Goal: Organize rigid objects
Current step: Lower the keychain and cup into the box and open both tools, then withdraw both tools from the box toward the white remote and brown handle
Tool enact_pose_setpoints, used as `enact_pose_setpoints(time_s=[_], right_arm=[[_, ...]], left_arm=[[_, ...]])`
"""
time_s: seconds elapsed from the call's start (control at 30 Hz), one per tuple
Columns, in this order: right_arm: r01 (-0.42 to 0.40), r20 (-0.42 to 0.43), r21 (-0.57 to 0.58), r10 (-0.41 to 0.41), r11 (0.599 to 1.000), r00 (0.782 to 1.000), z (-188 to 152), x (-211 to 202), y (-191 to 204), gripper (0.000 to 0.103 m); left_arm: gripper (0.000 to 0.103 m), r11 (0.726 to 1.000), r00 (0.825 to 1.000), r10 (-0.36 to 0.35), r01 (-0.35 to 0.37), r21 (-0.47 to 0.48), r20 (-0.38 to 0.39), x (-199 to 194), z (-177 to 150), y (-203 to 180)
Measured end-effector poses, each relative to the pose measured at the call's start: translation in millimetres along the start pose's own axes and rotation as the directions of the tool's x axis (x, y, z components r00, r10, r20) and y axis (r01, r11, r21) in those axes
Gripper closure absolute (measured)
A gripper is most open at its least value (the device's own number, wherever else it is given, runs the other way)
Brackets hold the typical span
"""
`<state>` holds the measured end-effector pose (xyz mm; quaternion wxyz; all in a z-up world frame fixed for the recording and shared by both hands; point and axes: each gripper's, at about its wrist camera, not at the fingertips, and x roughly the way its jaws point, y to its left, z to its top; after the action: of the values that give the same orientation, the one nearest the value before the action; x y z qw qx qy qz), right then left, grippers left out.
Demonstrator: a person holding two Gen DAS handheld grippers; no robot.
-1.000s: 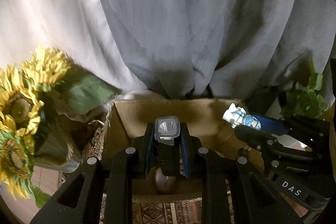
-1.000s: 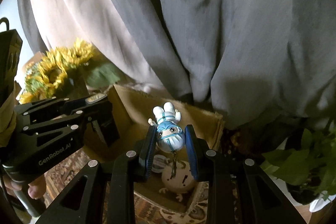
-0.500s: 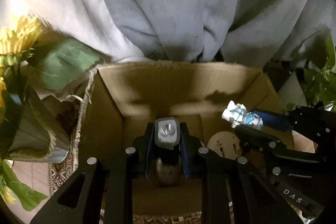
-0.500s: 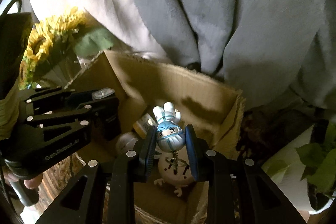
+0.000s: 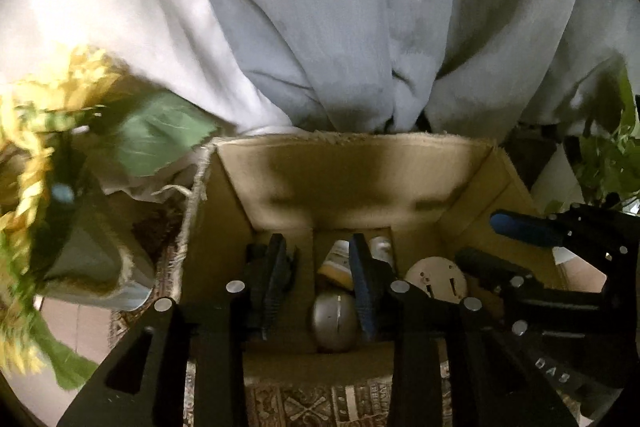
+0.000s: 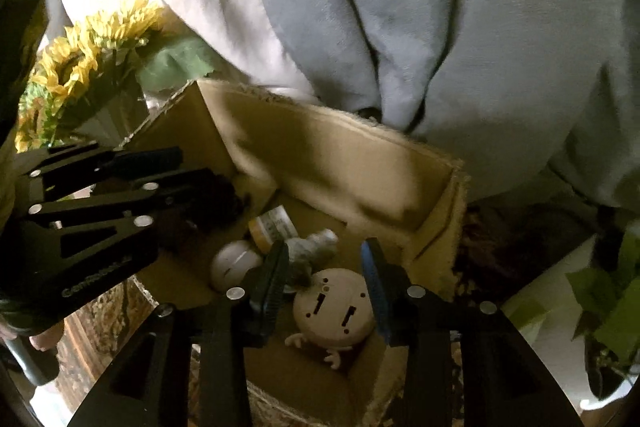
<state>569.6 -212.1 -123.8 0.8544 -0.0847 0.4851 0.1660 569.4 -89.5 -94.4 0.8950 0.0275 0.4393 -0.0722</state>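
Both tongs gape over the brown cardboard box; toys inside.

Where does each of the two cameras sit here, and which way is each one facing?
Left wrist: on the left gripper, looking down into the open brown cardboard box; its open black fingers frame a silver egg-shaped object; the right gripper shows at right.
Right wrist: on the right gripper, angled down into the box from its right; open fingers frame the round beige face-marked toy; the left gripper shows at left.
Shared: box, beige toy, yellow sunflowers, grey curtain.
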Motion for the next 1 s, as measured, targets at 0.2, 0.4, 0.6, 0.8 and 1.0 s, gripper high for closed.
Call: enact_pose_setpoints(time_s=[0.2,0.4,0.6,0.8,1.0], right_arm=[[0.025,0.099,0.038,-0.029,0.999,0.995,-6.7,-33.0,-1.9,0.063],[0.054,0.219,0.063,-0.067,0.997,0.973,-21.2,-78.1,5.3,0.058],[0.077,0.323,0.069,-0.096,0.995,0.942,-43.0,-120.4,12.7,0.051],[0.106,0.391,0.082,-0.13,0.991,0.911,-72.5,-152.0,18.8,0.028],[0.139,0.435,0.083,-0.161,0.987,0.886,-104.4,-173.1,29.2,0.022]], left_arm=[[0.066,0.999,0.995,0.031,-0.028,-0.035,0.097,-37.9,-14.1,-1.5],[0.056,0.998,0.976,0.065,-0.06,-0.035,0.208,-85.1,-33.1,-12.2],[0.035,0.995,0.952,0.102,-0.097,-0.031,0.287,-124.3,-56.8,-23.2],[0.018,0.994,0.945,0.107,-0.105,-0.024,0.31,-150.3,-86.4,-36.7],[0.009,0.988,0.931,0.154,-0.147,-0.046,0.331,-171.2,-118.7,-45.9]])
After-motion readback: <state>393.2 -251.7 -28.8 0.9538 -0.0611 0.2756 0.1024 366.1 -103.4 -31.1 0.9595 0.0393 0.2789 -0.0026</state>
